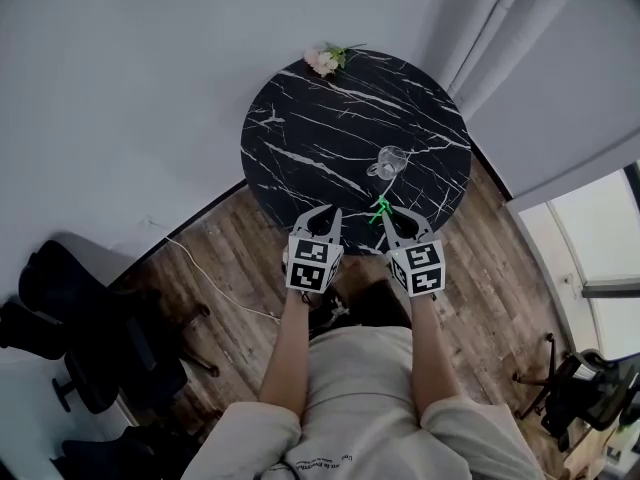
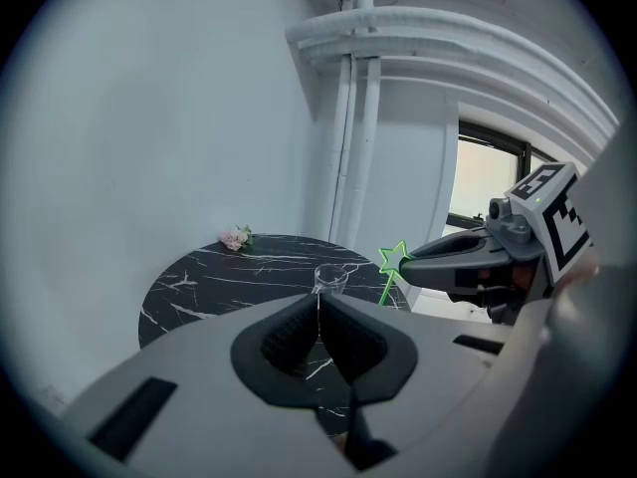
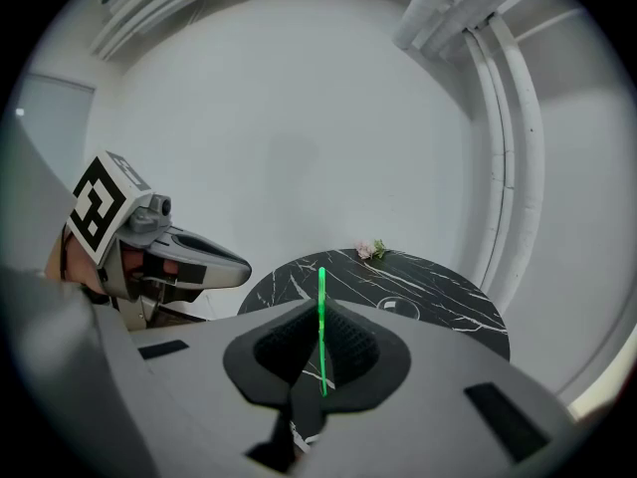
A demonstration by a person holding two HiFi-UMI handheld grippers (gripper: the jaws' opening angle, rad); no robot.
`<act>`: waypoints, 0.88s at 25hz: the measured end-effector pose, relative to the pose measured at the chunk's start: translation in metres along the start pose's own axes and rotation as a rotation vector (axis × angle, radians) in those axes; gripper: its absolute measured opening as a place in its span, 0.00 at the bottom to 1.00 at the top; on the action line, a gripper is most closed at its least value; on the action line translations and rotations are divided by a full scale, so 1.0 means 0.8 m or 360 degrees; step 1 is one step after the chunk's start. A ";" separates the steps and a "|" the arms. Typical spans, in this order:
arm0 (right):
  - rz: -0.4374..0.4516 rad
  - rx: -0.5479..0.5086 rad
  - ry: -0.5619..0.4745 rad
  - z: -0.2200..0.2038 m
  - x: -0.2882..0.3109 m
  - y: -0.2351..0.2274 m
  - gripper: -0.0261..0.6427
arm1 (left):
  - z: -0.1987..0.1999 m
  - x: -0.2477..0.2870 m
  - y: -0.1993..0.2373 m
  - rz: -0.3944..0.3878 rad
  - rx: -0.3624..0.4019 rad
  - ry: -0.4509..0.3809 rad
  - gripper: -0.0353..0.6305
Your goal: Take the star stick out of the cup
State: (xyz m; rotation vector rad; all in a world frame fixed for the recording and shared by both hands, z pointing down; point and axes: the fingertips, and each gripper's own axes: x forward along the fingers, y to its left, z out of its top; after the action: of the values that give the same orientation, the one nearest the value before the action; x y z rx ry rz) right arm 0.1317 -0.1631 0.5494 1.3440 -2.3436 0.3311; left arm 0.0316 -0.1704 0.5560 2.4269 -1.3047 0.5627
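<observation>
A clear glass cup [image 1: 388, 160] stands on the round black marble table [image 1: 300, 138], near its front edge. The green star stick [image 1: 379, 209] is out of the cup, and my right gripper [image 1: 383, 215] is shut on it just in front of the table. In the right gripper view the stick [image 3: 321, 332] stands upright between the jaws of the right gripper [image 3: 320, 307], with the cup [image 3: 398, 307] beyond. My left gripper [image 1: 328, 211] hovers beside it, jaws shut and empty. In the left gripper view the left gripper [image 2: 318, 302] points at the cup [image 2: 330, 279], and the star [image 2: 394, 260] shows to the right.
Pink flowers [image 1: 325, 60] lie at the table's far edge. Grey walls close in behind the table, with curtains [image 1: 500, 38] at the right. Wooden floor lies under me, with a white cable [image 1: 215, 283] on it and dark chairs [image 1: 80, 328] at the left.
</observation>
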 end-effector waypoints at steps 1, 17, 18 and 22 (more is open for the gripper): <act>0.0006 -0.0003 -0.0003 0.002 0.000 0.001 0.10 | 0.001 -0.001 0.001 0.0006 0.0001 -0.0001 0.09; 0.0132 0.0028 -0.0026 -0.002 -0.031 -0.008 0.10 | 0.002 -0.026 -0.038 0.0139 -0.0103 -0.0021 0.09; 0.0136 0.0036 -0.0027 -0.004 -0.033 -0.009 0.10 | 0.000 -0.027 -0.040 0.0147 -0.0104 -0.0018 0.09; 0.0147 0.0026 -0.0028 -0.005 -0.036 -0.015 0.10 | -0.002 -0.032 -0.042 0.0183 -0.0114 -0.0024 0.09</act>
State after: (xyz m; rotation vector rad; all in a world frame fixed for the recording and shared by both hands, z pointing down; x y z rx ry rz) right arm 0.1559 -0.1454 0.5398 1.2535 -2.4272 0.3683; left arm 0.0464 -0.1334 0.5418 2.3144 -1.4524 0.5194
